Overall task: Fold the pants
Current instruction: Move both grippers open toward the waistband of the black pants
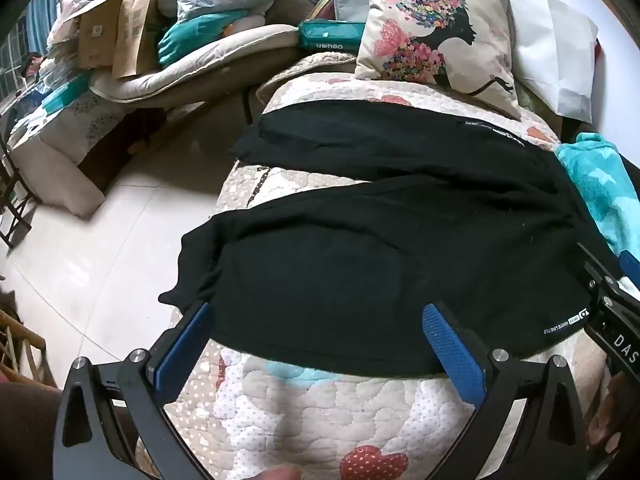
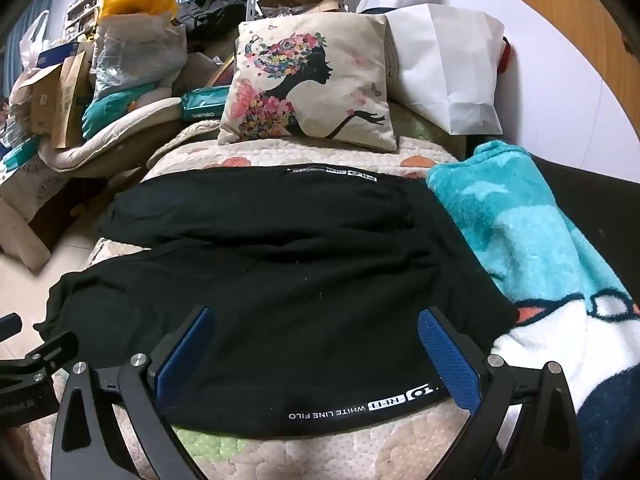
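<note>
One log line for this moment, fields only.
pants: flat, unfolded | left gripper: open, near edge | right gripper: open, near edge

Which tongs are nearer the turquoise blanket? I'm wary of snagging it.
Right. The right tongs sit beside the turquoise blanket; the left tongs are farther along the black pants.

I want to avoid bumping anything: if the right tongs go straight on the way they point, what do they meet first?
Most likely the black pants spread on the quilt. The right tongs are open over the near printed edge, apparently above the fabric. Beyond the pants stands the floral cushion. Depth is uncertain.
</note>
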The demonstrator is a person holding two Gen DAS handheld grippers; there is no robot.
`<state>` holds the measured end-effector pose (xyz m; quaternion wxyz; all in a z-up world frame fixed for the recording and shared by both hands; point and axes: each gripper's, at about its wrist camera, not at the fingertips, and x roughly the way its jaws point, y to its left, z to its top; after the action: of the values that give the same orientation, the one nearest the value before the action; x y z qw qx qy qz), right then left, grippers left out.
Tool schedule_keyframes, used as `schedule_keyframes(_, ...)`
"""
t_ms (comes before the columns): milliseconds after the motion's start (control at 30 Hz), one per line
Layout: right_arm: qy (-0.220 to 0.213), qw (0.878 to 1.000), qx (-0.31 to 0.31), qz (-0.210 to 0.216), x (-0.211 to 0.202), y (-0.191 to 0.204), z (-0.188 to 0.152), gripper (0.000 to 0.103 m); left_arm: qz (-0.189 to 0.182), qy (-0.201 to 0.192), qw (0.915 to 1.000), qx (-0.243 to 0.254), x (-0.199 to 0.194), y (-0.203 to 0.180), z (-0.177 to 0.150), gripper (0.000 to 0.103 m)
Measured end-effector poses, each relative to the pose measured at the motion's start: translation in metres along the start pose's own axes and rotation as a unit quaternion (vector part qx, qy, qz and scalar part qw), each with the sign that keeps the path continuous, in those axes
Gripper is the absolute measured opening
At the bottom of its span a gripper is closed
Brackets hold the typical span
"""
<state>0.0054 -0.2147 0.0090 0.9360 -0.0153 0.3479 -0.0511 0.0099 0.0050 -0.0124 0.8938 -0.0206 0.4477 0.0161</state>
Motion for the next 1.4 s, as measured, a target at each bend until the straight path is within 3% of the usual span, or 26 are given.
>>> schedule_keyframes(667, 0.011, 1.0, 0.011, -0.002, 0.012, -0.002, -0.004, 0.103, 0.018, 0.033, 0.9993, 0.0, 0.023, 0.002, -0.004, 0.103)
schedule_keyframes(1133, 0.025, 1.0, 0.011, -0.006, 0.018, -0.004, -0.007, 0.103, 0.03, 0.081, 0.9962, 0.009, 0.059, 0.001, -0.011, 0.103)
schedule_keyframes(1267, 0.019, 1.0, 0.012, -0.005, 0.019, -0.005, -0.007, 0.103, 0.021, 0.078, 0.9968, 0.0, 0.062, 0.002, -0.014, 0.103)
schedule_keyframes(1400, 0.02, 1.0, 0.01, -0.006, 0.019, -0.006, -0.008, 0.103, -0.011, 0.081, 0.9961, -0.033, 0.064, 0.014, -0.018, 0.103)
